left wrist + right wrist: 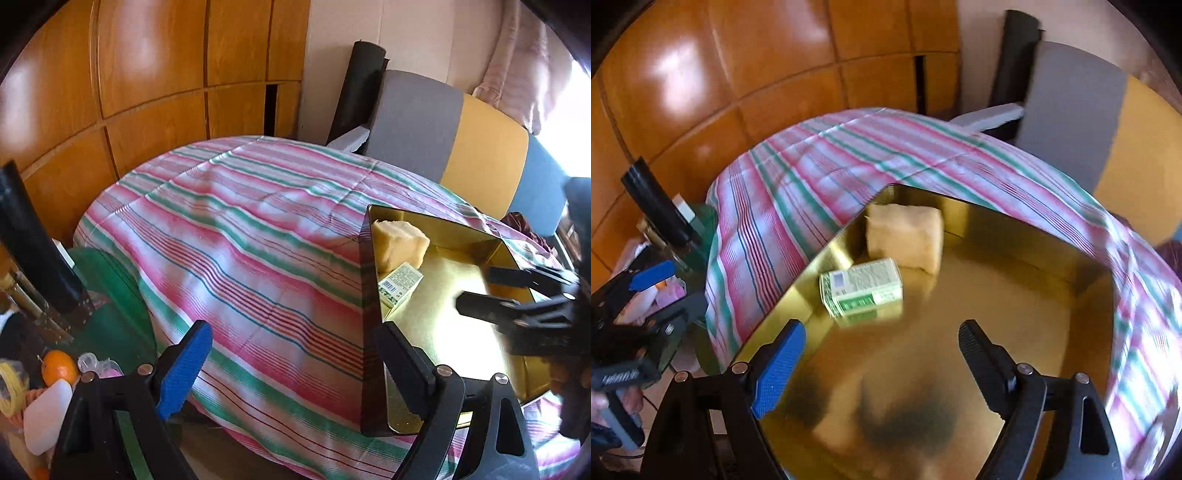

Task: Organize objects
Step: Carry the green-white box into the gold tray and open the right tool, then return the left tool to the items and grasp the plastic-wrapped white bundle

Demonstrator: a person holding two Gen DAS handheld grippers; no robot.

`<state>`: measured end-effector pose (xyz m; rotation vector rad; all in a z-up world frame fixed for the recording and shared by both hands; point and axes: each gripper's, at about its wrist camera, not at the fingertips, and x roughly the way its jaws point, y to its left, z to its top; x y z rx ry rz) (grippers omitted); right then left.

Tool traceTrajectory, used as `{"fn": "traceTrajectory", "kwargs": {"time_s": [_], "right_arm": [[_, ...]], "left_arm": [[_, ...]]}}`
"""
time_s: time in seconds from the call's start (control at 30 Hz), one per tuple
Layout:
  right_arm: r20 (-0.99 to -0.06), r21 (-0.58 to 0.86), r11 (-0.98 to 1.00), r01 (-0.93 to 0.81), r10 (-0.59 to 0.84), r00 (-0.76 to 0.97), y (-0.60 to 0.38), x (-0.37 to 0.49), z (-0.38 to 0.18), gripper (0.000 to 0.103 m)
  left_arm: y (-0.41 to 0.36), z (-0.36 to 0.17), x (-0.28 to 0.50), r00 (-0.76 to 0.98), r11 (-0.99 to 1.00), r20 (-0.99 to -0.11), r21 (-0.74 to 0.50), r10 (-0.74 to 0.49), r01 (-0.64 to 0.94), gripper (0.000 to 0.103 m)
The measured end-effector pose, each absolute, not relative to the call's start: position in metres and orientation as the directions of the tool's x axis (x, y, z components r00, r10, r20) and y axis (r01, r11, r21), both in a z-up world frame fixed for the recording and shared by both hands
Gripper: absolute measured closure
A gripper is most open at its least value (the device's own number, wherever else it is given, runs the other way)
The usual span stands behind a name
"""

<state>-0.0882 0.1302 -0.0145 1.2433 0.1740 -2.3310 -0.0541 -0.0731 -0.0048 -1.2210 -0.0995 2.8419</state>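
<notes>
Lying flat in gold tray [1071,266], green carton [862,291] long axis crosswise, both tools agape, empty.

Bed covered by a pink, green and white striped cloth [229,236]. A gold-lined tray [960,369] lies directly on the cloth, at the cloth's right side.

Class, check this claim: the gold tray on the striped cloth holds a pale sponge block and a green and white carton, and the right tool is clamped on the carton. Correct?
Not quite. The right tool is open and empty, short of the carton, as the right wrist view shows. The gold tray, striped cloth and sponge block are as stated.
</notes>
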Motion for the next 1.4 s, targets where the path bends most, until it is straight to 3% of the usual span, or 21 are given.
{"fn": "traceTrajectory", "kwargs": {"time_s": [0.47, 0.73, 1.17, 1.4], "right_arm": [[-0.769, 0.129, -0.984, 0.119, -0.175, -0.615, 0.274, -0.015, 0.005, 0.016], [-0.786, 0.124, -0.985, -0.123, -0.022, -0.618, 0.371, 0.021, 0.004, 0.016], [-0.767, 0.174, -0.793, -0.583, 0.262, -0.586, 0.544, 0.103, 0.019, 0.016], [-0.778, 0.272, -0.693, -0.668, 0.250, -0.577, 0.581, 0.124, -0.003, 0.016]], "left_arm": [[-0.007, 0.004, -0.044, -0.676, -0.986, -0.720, -0.074, 0.155, -0.147, 0.012], [0.059, 0.017, -0.039, -0.657, -0.947, -0.707, -0.059, 0.263, -0.315, 0.012], [0.184, 0.045, -0.021, -0.605, -0.819, -0.671, -0.007, 0.429, -0.573, 0.015], [0.255, 0.039, -0.017, -0.516, -0.749, -0.709, -0.025, 0.481, -0.662, 0.021]]}}
